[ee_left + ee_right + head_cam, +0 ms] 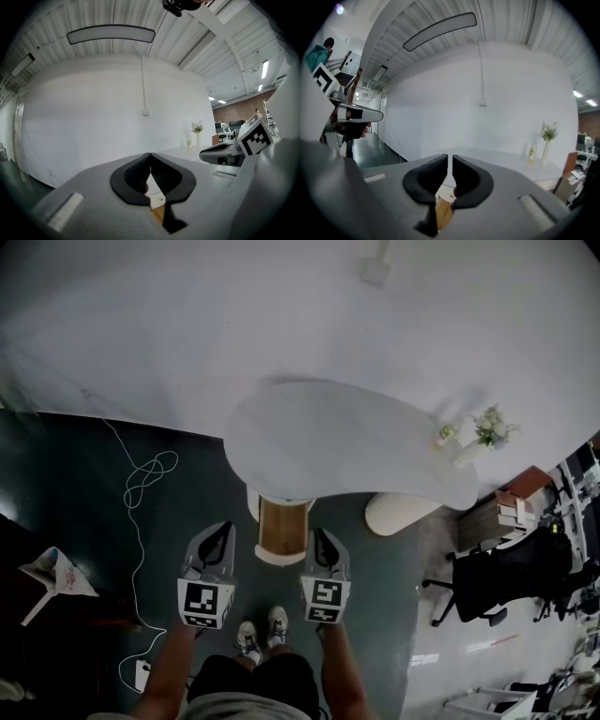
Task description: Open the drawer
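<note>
Two claws, neither holding anything. The left gripper (150,158) has its jaws pressed together at the tips. The right gripper (450,161) has its jaws a hair apart, just a thin slit with nothing in it. In the head view they're side by side, one on each side of the drawer (283,527) and not touching it. The drawer's the wood-fronted bit in the white pedestal (281,558) under the curvy white table (356,442), and it looks closed. Further out, a vase of flowers (489,427) and a small bottle (446,435) sit at the table's right end. A white cable (141,486) loops over the dark floor (75,521) on the left, and there's a black office chair (506,579) off right.
</note>
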